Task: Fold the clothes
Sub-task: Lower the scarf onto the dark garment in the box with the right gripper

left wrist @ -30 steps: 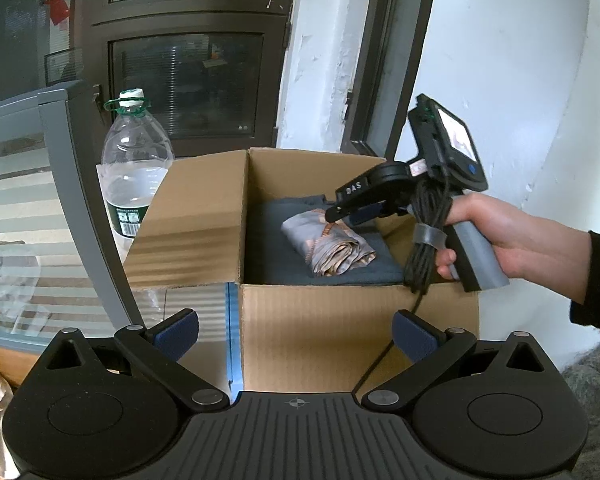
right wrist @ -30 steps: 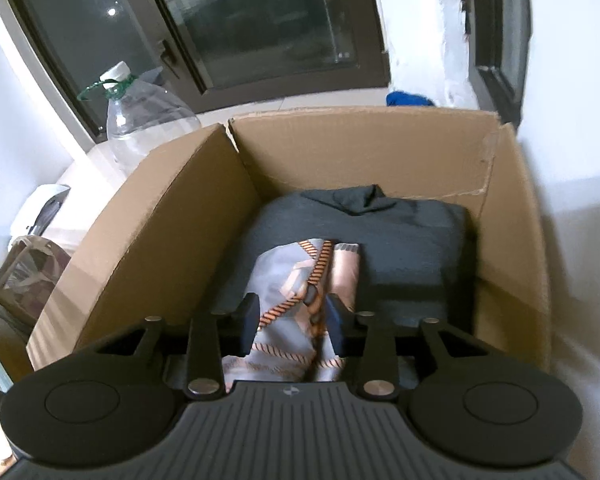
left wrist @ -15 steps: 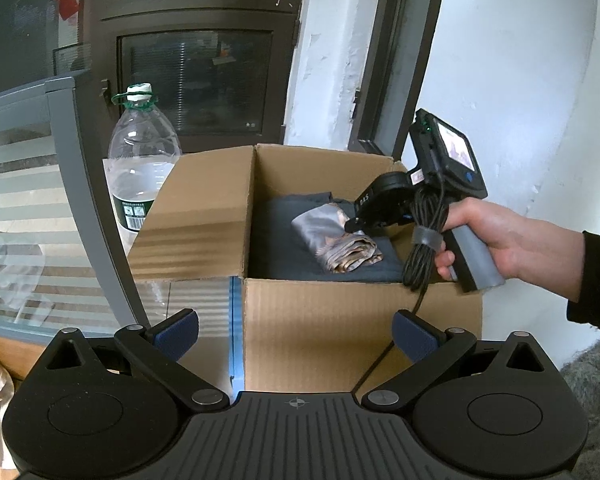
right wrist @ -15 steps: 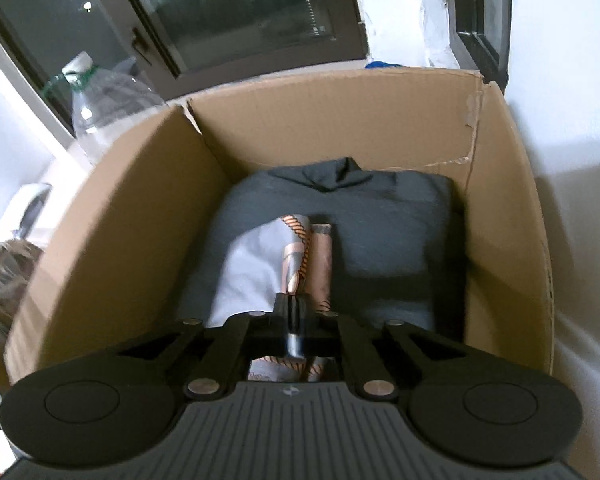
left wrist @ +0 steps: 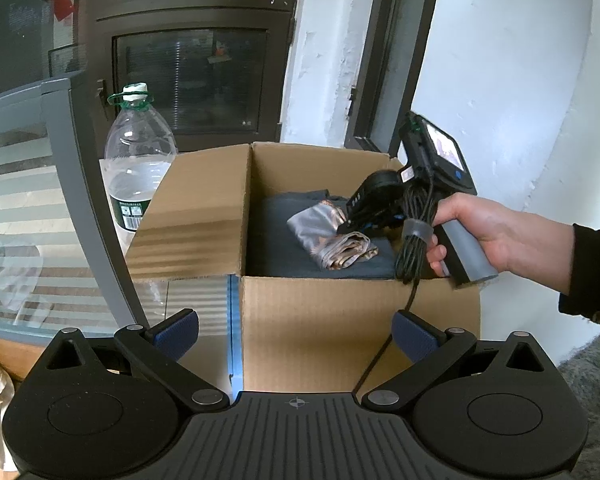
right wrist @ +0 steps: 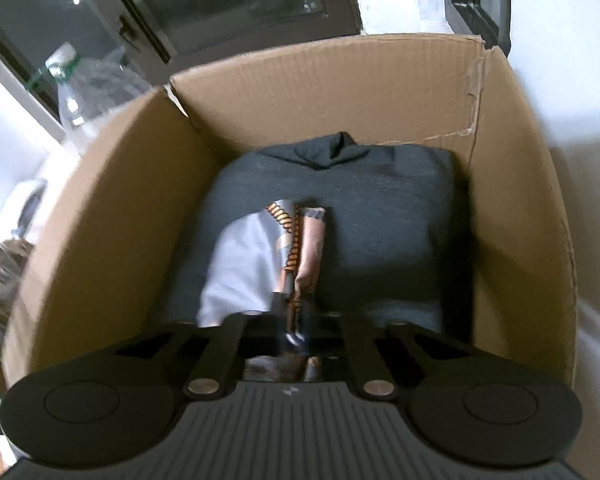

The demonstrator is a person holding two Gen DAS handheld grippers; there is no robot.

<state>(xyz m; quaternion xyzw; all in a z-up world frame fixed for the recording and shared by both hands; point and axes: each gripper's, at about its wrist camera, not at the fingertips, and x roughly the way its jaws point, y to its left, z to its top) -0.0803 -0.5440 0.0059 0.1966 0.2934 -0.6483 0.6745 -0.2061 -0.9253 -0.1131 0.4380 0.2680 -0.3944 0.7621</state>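
Between the right gripper's (right wrist: 294, 312) closed fingers — the patterned cloth (right wrist: 260, 264), pinched

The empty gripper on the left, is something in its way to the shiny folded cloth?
Yes. The cardboard box's near wall stands between the open left gripper and the patterned cloth, which the right gripper already pinches.

Left gripper (left wrist: 296, 334): matte black housing, ribbed centre, round side discs, silver pivot screws, blue-padded fingers (left wrist: 178, 330). Right gripper (right wrist: 294, 320): same black build; grey handle, small screen, bundled black cable. Right hand (left wrist: 484, 236): bare skin, dark cuff, grey knit sleeve.
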